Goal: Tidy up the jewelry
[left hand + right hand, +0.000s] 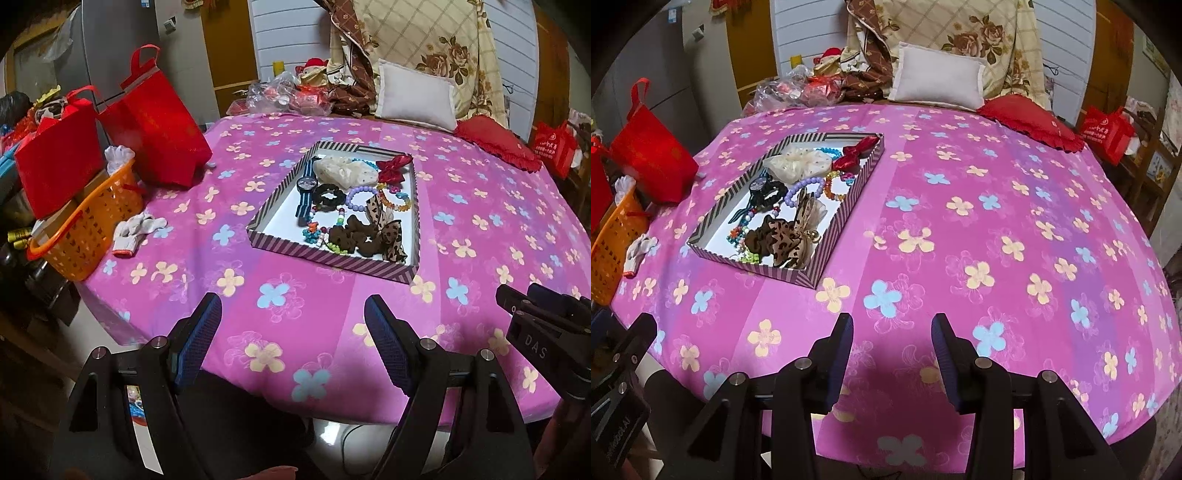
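A shallow striped box [325, 262] [846, 206] lies on the pink flowered tablecloth. It holds a blue-strapped watch [306, 184], a cream scrunchie [345, 170], a red bow [393, 168], a purple bead bracelet [360, 192], brown scrunchies [354, 236] and leopard-print bows [792, 236]. My left gripper [293, 328] hovers open over the table's near edge, well short of the box, nothing between its fingers. My right gripper [892, 350] is also open and empty near the front edge, right of the box.
An orange basket [86, 236] and red gift bags [159, 122] crowd the table's left edge, with white gloves [136, 229] beside them. A white pillow [938, 79] and red cushion [1030, 120] sit at the back. The other gripper's body [543, 332] shows at the right.
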A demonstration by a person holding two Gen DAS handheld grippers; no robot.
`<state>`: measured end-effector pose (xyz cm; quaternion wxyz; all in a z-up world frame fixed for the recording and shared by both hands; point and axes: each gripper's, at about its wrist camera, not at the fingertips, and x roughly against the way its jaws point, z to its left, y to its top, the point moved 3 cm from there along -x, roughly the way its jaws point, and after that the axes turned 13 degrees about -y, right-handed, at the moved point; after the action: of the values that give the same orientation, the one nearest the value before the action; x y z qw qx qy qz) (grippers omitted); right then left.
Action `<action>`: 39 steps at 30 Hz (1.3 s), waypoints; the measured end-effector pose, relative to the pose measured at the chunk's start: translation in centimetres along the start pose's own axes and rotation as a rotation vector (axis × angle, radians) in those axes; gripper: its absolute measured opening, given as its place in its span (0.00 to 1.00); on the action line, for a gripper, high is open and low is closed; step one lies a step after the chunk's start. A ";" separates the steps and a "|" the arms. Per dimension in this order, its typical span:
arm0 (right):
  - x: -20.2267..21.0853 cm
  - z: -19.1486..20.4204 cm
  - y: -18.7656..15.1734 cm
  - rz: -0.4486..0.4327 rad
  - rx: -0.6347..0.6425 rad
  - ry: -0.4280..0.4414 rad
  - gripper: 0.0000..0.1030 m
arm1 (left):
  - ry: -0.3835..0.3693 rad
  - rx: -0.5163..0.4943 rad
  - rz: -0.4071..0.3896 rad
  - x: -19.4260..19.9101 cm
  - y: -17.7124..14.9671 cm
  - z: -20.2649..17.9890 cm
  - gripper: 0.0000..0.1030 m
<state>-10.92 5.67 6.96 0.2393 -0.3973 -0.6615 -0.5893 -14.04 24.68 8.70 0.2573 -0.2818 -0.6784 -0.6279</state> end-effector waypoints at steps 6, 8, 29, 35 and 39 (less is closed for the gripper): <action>-0.4 0.0 -0.1 0.013 -0.002 -0.003 0.41 | -0.003 -0.004 0.005 -0.2 -0.1 -0.1 0.78; -0.5 0.1 -0.2 0.015 0.001 -0.002 0.41 | -0.006 -0.003 0.012 -0.4 -0.1 -0.1 0.78; -1.1 0.4 -0.5 0.030 0.008 -0.002 0.41 | 0.000 0.007 0.038 -1.6 -0.6 -0.2 0.78; -1.3 0.6 -0.7 0.032 0.011 -0.003 0.41 | 0.002 0.009 0.046 -1.8 -0.9 -0.3 0.78; -1.4 0.8 -0.8 0.033 0.015 -0.003 0.42 | 0.001 0.008 0.051 -2.0 -1.0 -0.2 0.78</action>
<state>-10.69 6.13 5.25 0.2510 -0.4072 -0.6597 -0.5796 -13.32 24.28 6.65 0.2747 -0.2976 -0.6733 -0.6186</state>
